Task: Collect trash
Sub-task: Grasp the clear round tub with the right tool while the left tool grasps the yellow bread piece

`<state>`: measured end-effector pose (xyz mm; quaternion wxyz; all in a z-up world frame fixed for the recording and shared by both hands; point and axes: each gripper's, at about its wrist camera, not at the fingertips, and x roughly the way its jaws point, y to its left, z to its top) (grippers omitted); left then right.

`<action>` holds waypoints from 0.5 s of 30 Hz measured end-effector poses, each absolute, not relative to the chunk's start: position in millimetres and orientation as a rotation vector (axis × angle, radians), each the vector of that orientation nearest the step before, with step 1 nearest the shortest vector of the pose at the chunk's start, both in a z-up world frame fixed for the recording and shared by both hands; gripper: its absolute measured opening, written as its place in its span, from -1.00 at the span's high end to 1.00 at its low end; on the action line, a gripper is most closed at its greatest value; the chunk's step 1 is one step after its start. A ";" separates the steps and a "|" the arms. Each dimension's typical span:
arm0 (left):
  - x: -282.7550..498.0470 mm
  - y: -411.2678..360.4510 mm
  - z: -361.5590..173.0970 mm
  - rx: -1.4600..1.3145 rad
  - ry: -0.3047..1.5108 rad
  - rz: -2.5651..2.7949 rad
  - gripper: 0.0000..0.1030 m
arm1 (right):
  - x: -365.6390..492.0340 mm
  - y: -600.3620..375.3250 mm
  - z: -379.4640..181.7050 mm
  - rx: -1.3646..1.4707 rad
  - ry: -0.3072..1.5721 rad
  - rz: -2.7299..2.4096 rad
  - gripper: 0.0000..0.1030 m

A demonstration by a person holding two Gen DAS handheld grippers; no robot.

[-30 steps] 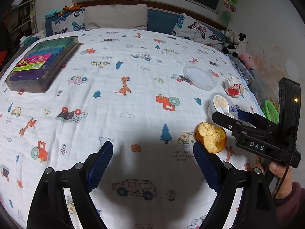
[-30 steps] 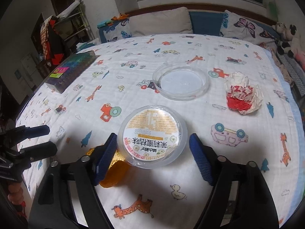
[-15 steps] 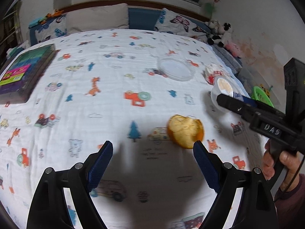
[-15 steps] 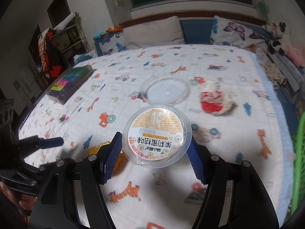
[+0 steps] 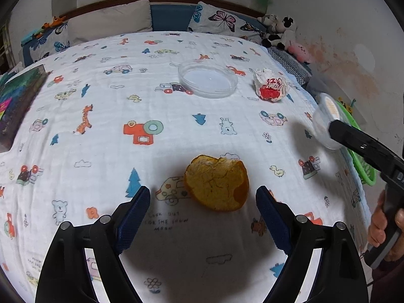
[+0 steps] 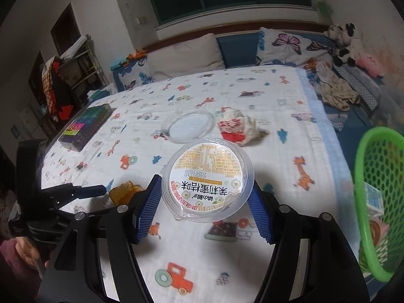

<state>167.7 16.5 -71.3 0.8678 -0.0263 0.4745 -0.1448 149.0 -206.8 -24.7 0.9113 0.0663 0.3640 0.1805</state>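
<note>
Trash on a bed w/ a cartoon-print sheet [image 5: 101,131], left to right: an orange peel [image 5: 217,183] just ahead of the left hand-held gripper [image 5: 203,217], whose jaws stand wide apart w/ nothing between them; farther back a clear plastic lid [image 5: 208,81], then a crumpled red-and-white wrapper [image 5: 271,87]. At the right edge, the right hand-held gripper [image 6: 205,209] is clamped on a clear lidded dessert cup [image 6: 208,179], held off the sheet, near a green mesh basket [image 6: 373,202] beside the bed.

Risk, as a guess: the cup is smooth and round, so it could slip from the pads before it's over the basket. The peel is thin and curled; closing on it may pinch the sheet too.

Vs. a sec ago: the cup was on the sheet between open pads; now it's gripped and lifted toward the basket. The left hand-held gripper has moved over to line up w/ the peel.
</note>
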 end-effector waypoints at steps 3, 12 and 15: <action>168.2 13.1 -72.4 -0.051 0.994 -0.317 -0.48 | 144.5 -213.9 -24.0 0.142 0.745 0.357 -0.29; 169.4 3.4 -76.6 -0.022 0.985 -0.311 -0.13 | 134.3 -232.8 -21.6 0.150 0.734 0.316 -0.29; 169.5 1.8 -75.1 -0.020 0.977 -0.307 0.11 | 131.7 -239.2 -20.7 0.156 0.730 0.301 -0.29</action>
